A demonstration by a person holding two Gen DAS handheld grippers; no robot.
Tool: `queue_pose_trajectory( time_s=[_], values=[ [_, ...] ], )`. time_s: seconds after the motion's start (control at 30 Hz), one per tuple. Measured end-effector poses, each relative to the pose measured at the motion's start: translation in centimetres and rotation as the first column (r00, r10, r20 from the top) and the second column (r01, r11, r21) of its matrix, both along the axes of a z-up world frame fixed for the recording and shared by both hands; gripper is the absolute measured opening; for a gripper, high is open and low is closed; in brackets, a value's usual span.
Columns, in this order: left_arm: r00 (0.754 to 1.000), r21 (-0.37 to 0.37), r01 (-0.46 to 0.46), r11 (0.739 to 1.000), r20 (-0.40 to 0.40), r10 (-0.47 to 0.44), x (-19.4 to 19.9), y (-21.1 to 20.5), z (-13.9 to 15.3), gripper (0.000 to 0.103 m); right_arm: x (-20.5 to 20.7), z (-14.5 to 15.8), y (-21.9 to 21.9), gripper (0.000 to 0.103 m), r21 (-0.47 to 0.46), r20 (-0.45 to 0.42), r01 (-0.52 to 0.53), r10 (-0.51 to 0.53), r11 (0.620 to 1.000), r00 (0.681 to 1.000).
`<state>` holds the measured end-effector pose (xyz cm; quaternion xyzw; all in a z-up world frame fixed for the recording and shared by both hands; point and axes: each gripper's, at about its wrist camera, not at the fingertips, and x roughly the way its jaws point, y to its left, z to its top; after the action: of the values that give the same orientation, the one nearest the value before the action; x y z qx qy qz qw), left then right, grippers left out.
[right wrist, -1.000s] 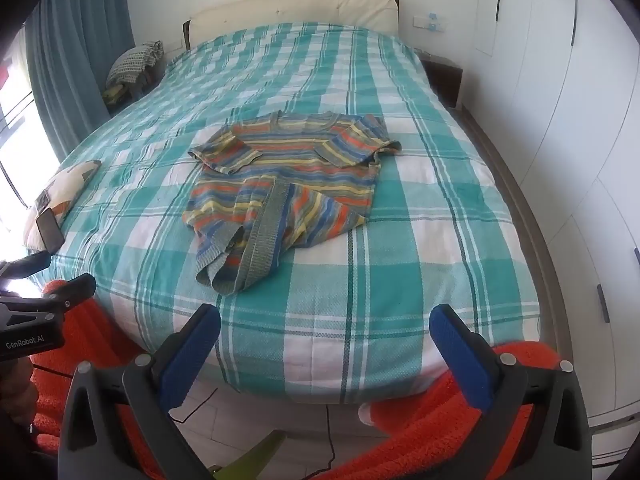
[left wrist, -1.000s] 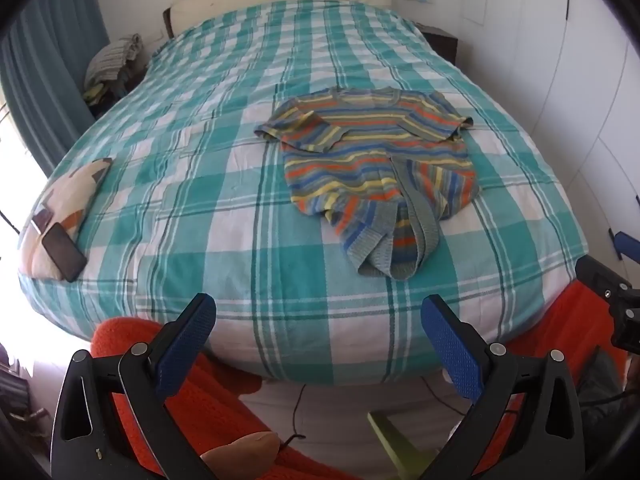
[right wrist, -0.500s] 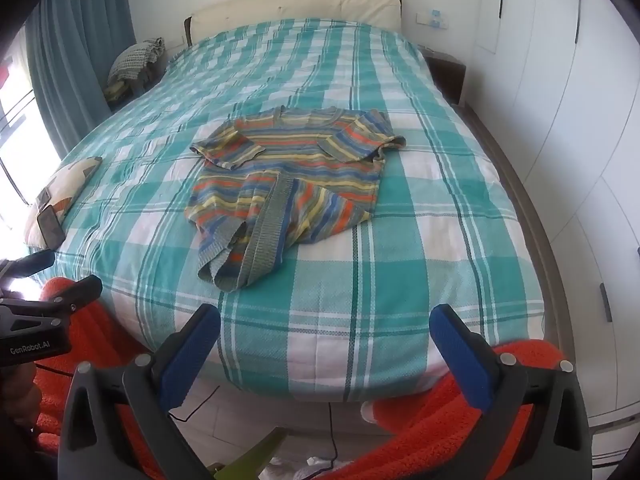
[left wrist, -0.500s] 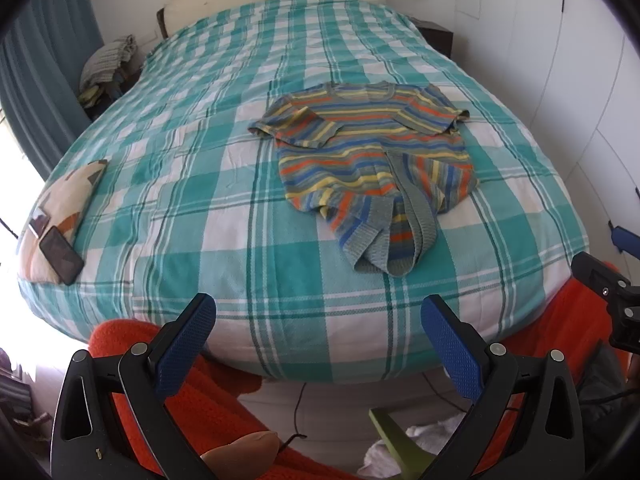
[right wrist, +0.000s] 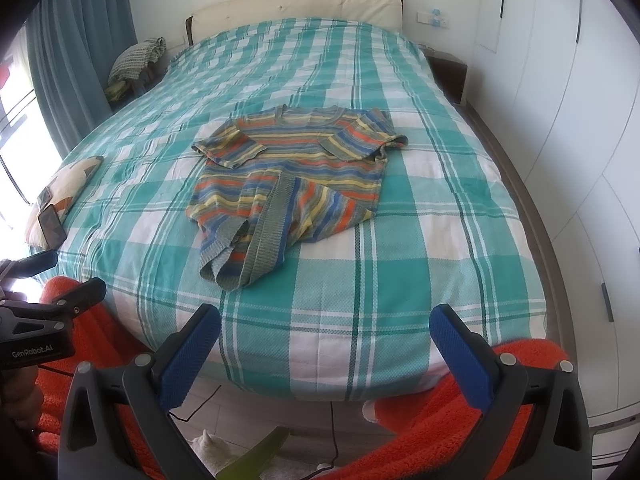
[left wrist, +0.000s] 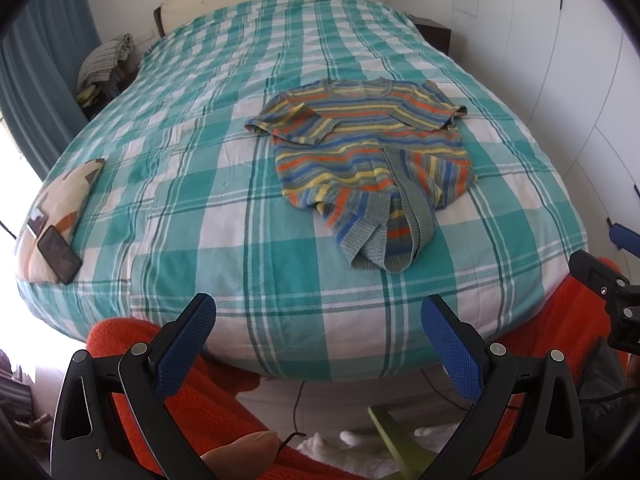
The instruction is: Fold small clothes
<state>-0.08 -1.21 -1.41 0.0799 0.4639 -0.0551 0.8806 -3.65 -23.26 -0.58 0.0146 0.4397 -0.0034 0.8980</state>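
Observation:
A small striped knit sweater [left wrist: 372, 152] in orange, blue, yellow and grey lies on the bed, its lower part bunched toward the foot edge; it also shows in the right wrist view [right wrist: 288, 176]. My left gripper [left wrist: 318, 334] is open and empty, held off the foot of the bed, well short of the sweater. My right gripper [right wrist: 326, 338] is open and empty too, off the foot edge, to the sweater's right. Each gripper shows at the edge of the other's view, the right one [left wrist: 608, 280] and the left one [right wrist: 44, 312].
The bed has a teal and white checked cover [left wrist: 200, 168]. A patterned cushion [left wrist: 60, 204] with a phone [left wrist: 59, 254] on it lies at the left edge. White wardrobes [right wrist: 580, 120] run along the right. An orange blanket [right wrist: 460, 400] lies below the foot.
Both grippers have drifted slightly, so the sweater sits a little farther up in both views. Jaws stay open. The sweater has not moved.

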Motion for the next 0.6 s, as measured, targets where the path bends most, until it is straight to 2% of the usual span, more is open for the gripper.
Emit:
queue_pose_trajectory(
  time_s=[0.6],
  values=[
    [1.000,0.002,0.007,1.000,-0.001,-0.007,-0.49,-0.18,-0.10,0.103,-0.20,-0.31,0.48,0.103,0.001,-0.003,-0.002,0.002,1.000,1.000]
  ],
)
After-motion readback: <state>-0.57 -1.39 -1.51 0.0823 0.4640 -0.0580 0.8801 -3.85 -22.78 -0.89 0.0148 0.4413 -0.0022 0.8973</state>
